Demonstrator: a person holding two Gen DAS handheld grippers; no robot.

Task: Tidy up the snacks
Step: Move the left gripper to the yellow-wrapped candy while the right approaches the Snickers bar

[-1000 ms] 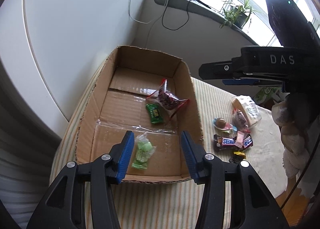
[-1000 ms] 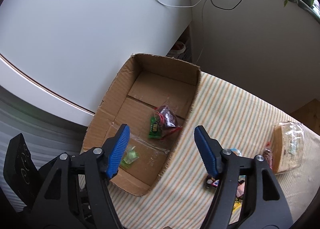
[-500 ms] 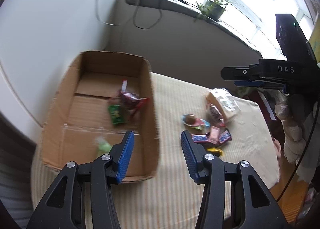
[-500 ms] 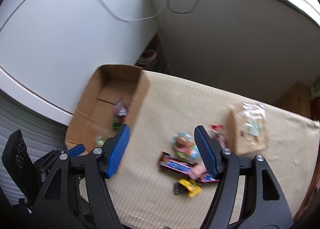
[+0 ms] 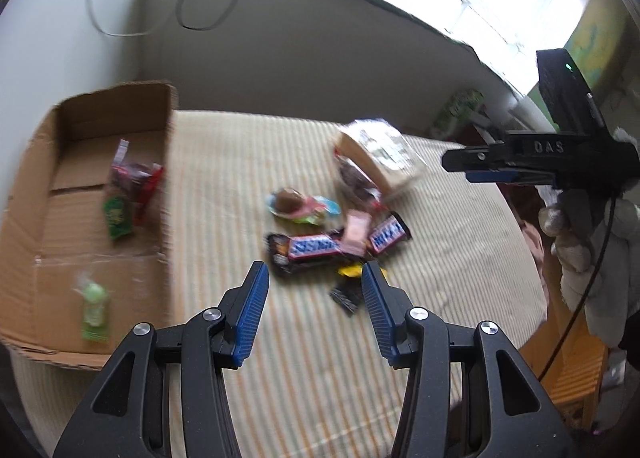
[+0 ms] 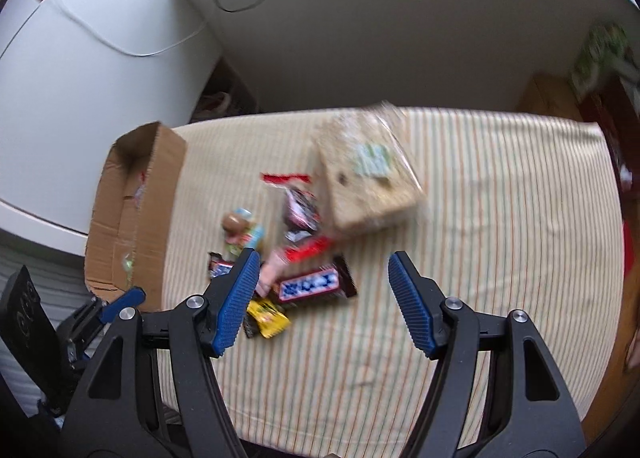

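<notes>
Two pairs of tongs hang over the striped tabletop [image 5: 440, 258], both gaping with nothing between their pads: the left tongs [image 5: 316, 300] narrower, the right tongs [image 6: 322, 298] wider. A heap of snacks [image 5: 332, 242] lies mid-table, chocolate bars nearest, a wrapped loaf [image 6: 366, 174] at its far side. Left of the heap sits a cardboard box [image 5: 40, 162] holding three small packets.

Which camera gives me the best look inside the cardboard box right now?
The left wrist view: the cardboard box shows its open floor with three snacks lying inside, though blurred. The right wrist view catches only its outer wall and a sliver of the interior.
</notes>
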